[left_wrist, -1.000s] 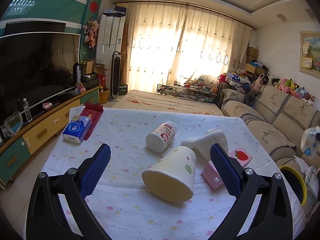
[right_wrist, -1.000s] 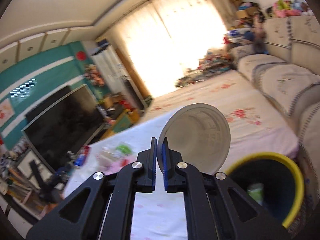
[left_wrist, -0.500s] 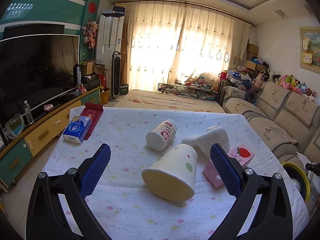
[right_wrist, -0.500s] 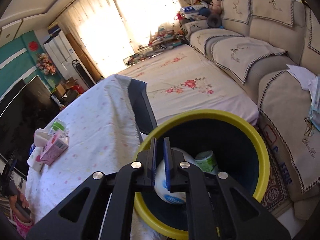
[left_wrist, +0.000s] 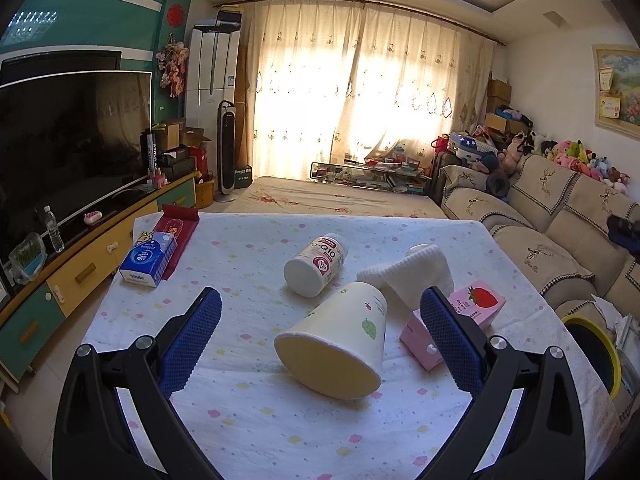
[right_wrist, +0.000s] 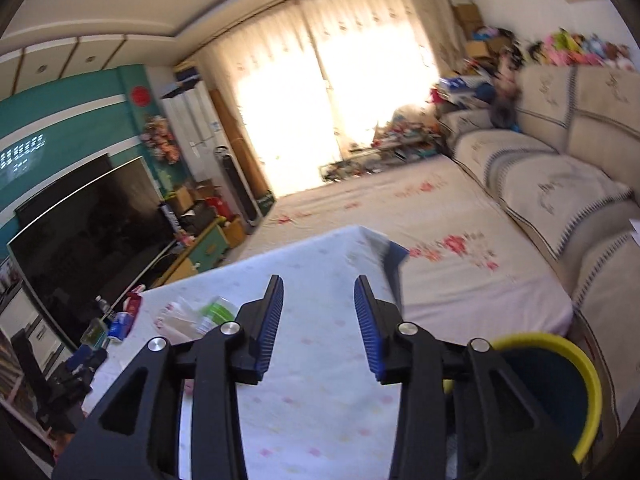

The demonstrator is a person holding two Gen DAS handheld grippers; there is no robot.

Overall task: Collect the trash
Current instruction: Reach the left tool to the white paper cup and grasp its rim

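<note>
Your left gripper [left_wrist: 320, 340]: fingers spread wide, empty, hanging over the near half of the counter [left_wrist: 248, 412].

Your right gripper [right_wrist: 319, 326]: fingers have just been opening, nothing between them; it hangs above the counter's right edge.

Trash on the counter:
- paper cup [left_wrist: 336, 346], on its side, mouth toward you, between your left fingers' line;
- white bottle [left_wrist: 318, 264], lying just beyond the cup;
- white cloth [left_wrist: 412, 276], touching the pink carton [left_wrist: 460, 320] near the right edge.

Blue tissue pack [left_wrist: 148, 258]: far left corner.

Yellow-rimmed bin [right_wrist: 560, 384]: on the floor off the counter's right edge, beside the sofa [right_wrist: 560, 184].

Open room: bare cloth near you.
</note>
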